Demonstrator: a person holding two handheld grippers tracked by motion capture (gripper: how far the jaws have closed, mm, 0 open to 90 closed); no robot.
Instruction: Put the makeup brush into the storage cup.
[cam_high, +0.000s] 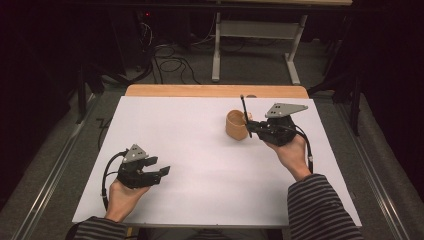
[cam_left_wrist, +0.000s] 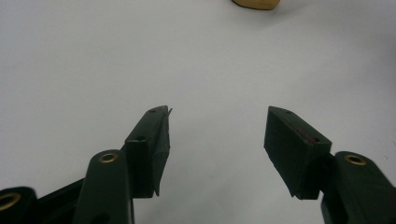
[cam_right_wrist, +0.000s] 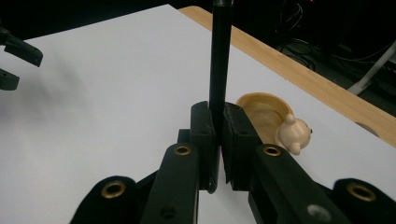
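A thin black pen (cam_high: 245, 112) stands nearly upright in my right gripper (cam_high: 251, 128), which is shut on its lower part beside a tan cup (cam_high: 237, 125). In the right gripper view the pen (cam_right_wrist: 220, 56) rises between the closed pads of the gripper (cam_right_wrist: 218, 116). Just to their right sits the cup (cam_right_wrist: 261, 109), with a small bear figure (cam_right_wrist: 293, 133) on its rim. My left gripper (cam_high: 161, 166) rests low at the table's near left, open with nothing between its fingers. The left gripper view shows these jaws (cam_left_wrist: 217, 140) spread over bare white surface, with the cup's base (cam_left_wrist: 257, 3) at the top edge.
The white tabletop (cam_high: 200, 165) has a wooden strip (cam_high: 215, 90) along its far edge. Beyond it stand a grey desk frame (cam_high: 216, 50) and cables on the floor (cam_high: 170, 62). The left gripper's fingers (cam_right_wrist: 21, 51) show at the far left of the right gripper view.
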